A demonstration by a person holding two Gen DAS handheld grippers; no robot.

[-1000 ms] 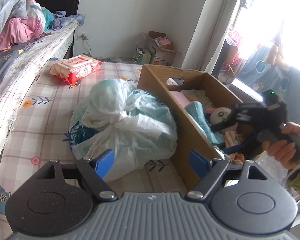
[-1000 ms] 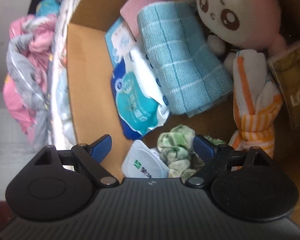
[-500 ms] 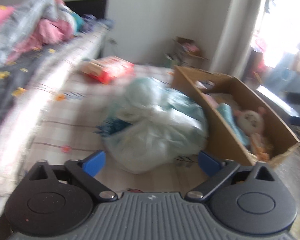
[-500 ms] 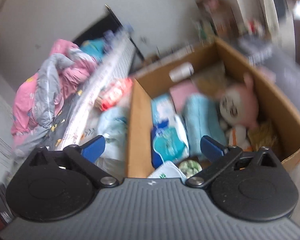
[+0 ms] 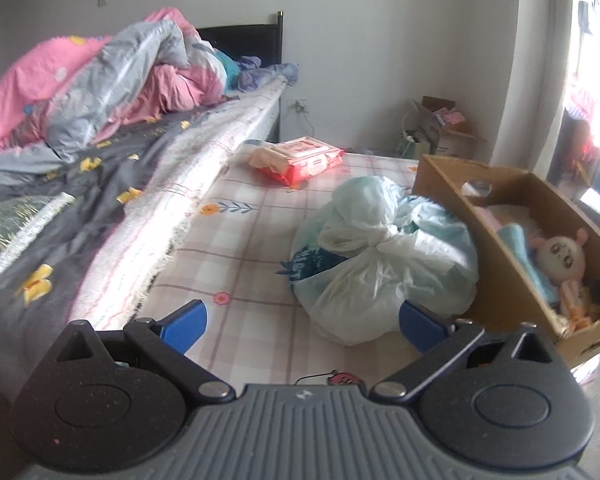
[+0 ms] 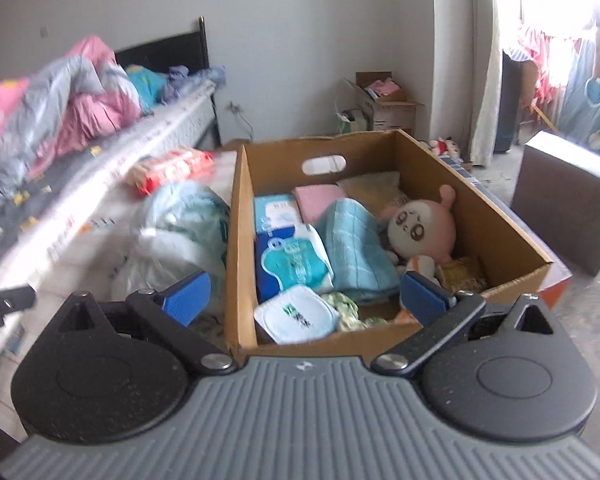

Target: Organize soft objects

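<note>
Cardboard box point(image 5: 500, 280) hides most contents beside knotted bag point(image 5: 384, 256); both hand-held grippers spread, empty.

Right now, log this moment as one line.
left gripper: open, empty | right gripper: open, empty | cardboard box: filled | tied plastic bag, red wipes pack: outside box

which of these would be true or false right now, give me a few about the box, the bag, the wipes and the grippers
1. The cardboard box holds a pink plush doll. True.
2. The tied plastic bag sits inside the box. False: it lies on the checked mattress beside the box.
3. The red wipes pack lies on the mattress beyond the bag. True.
4. The right gripper clamps the blue towel. False: its fingers are wide open and empty.
5. The left gripper is open, holding nothing. True.
</note>
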